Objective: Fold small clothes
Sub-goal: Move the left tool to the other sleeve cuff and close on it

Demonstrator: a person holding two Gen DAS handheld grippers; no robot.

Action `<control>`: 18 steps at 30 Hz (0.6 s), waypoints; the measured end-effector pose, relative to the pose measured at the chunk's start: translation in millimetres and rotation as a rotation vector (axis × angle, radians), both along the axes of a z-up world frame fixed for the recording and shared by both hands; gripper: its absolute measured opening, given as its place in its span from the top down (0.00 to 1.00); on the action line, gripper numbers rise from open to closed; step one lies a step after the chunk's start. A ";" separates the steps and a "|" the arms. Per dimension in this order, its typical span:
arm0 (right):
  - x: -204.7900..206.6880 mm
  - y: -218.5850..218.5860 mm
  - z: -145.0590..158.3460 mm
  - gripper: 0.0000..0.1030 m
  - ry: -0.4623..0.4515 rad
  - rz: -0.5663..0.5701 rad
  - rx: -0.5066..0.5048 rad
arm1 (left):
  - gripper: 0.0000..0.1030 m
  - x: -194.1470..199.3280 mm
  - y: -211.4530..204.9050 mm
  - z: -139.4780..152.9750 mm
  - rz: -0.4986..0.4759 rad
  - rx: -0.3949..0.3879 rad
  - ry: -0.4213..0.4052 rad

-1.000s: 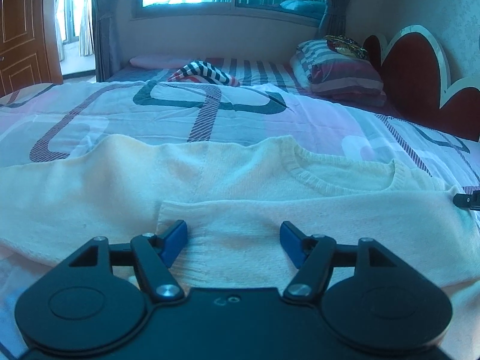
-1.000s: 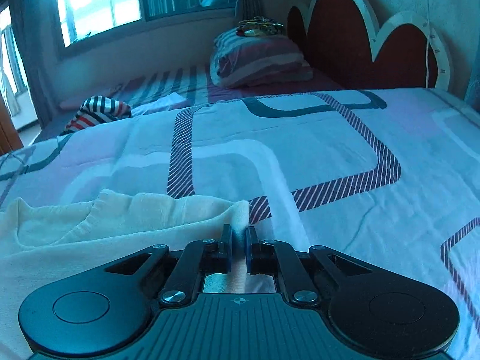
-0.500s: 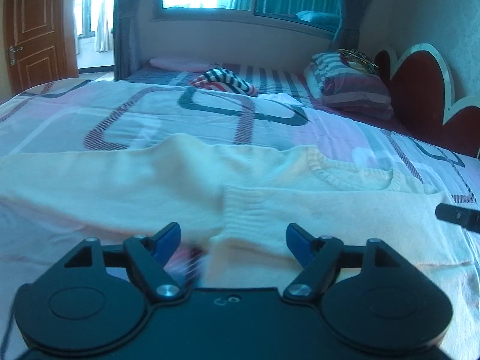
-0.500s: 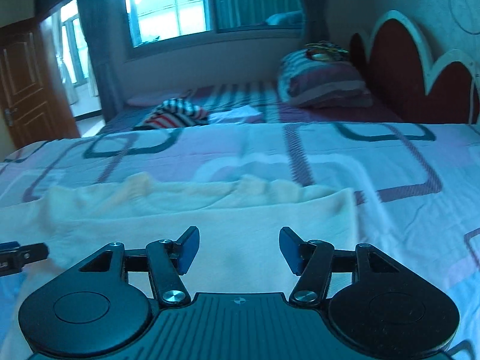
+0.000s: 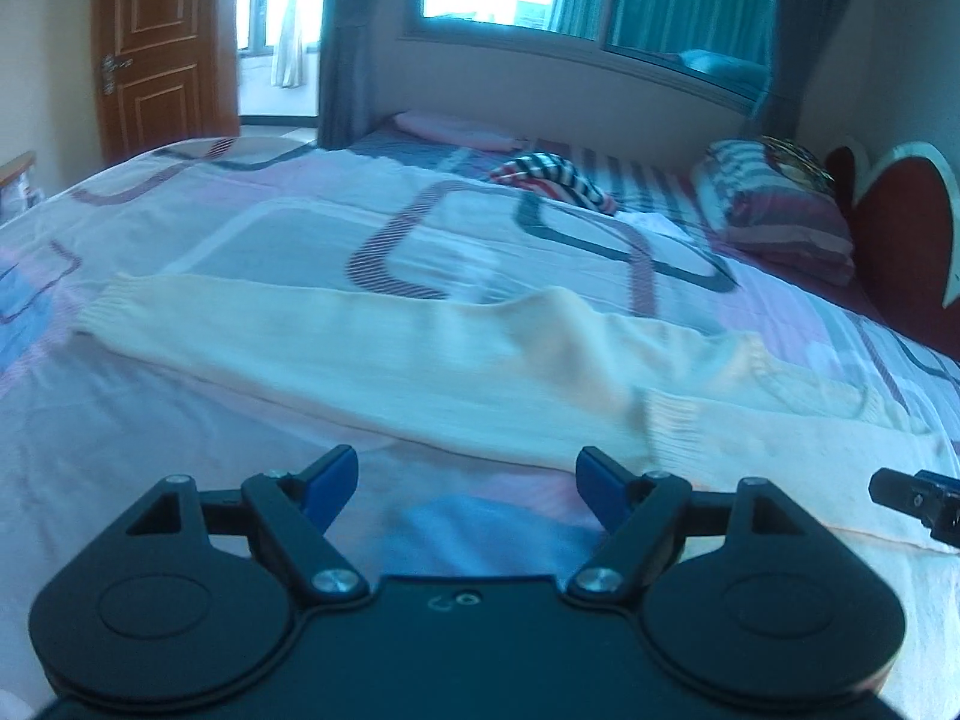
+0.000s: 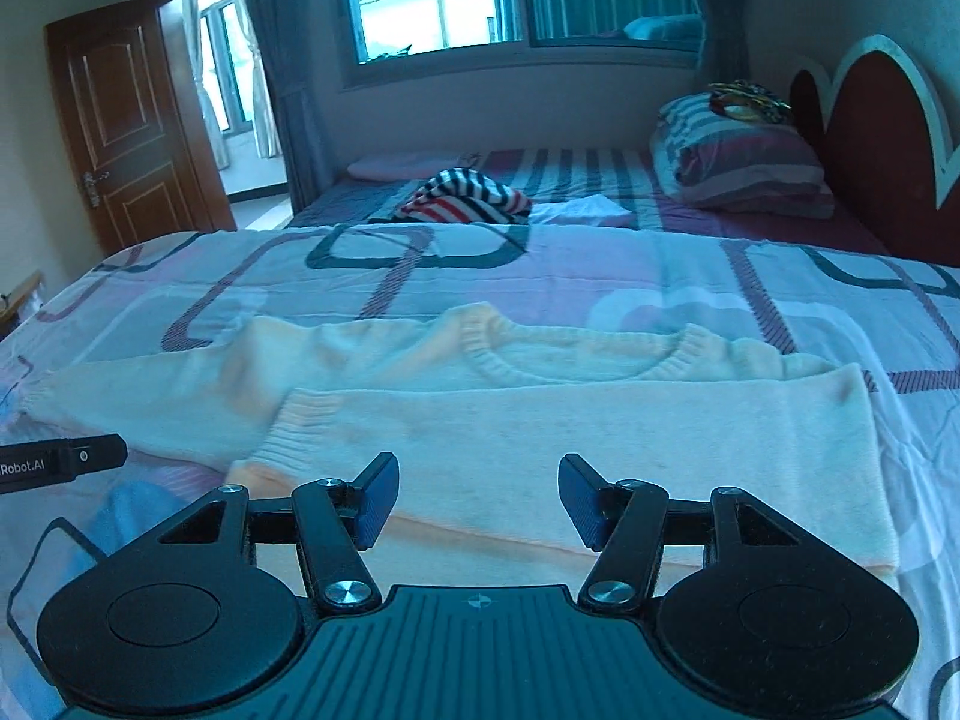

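A cream knit sweater (image 6: pixel 570 420) lies flat on the bed with its neckline (image 6: pixel 576 354) toward the far side. One sleeve is folded across the body, its ribbed cuff (image 6: pixel 294 420) lying left of centre. The other sleeve (image 5: pixel 312 342) stretches out to the left, ending in its cuff (image 5: pixel 102 312). My right gripper (image 6: pixel 477 492) hovers open over the near edge of the folded sweater, holding nothing. My left gripper (image 5: pixel 465 474) is open above the bedspread just short of the outstretched sleeve, with nothing between its fingers. Each view catches a tip of the other gripper at its edge.
The patterned bedspread (image 6: pixel 600 276) covers the bed. A striped garment (image 6: pixel 468 198) and a white folded cloth (image 6: pixel 582 210) lie farther back. A striped pillow (image 6: pixel 738 162) leans by the red headboard (image 6: pixel 870 138). A wooden door (image 6: pixel 126 132) stands at the left.
My right gripper was shut on the sweater's folded edge; it has let go, opened and drawn back and leftward. My left gripper has swung from the folded cuff toward the outstretched sleeve.
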State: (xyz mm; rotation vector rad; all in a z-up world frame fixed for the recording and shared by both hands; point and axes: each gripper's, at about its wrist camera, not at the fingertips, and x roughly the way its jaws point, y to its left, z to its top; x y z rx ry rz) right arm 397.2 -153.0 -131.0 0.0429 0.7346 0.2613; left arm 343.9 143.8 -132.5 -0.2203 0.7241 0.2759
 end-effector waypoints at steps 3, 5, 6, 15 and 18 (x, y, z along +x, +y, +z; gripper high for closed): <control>2.8 17.7 -3.2 0.43 0.006 0.016 -0.004 | 0.24 -3.3 18.5 -2.9 0.024 -0.013 0.010; 5.6 30.3 -6.2 0.43 0.010 0.025 -0.008 | 0.24 -6.0 30.9 -5.0 0.041 -0.015 0.012; 6.7 34.9 -7.5 0.43 0.011 0.029 -0.011 | 0.24 -6.8 37.7 -6.0 0.052 -0.017 0.014; 22.5 65.1 -24.3 0.43 0.036 0.032 -0.018 | 0.24 -13.7 107.4 -18.3 0.207 -0.118 0.025; 26.9 69.2 -28.1 0.43 0.042 0.027 -0.011 | 0.24 -14.9 130.4 -24.2 0.266 -0.165 0.025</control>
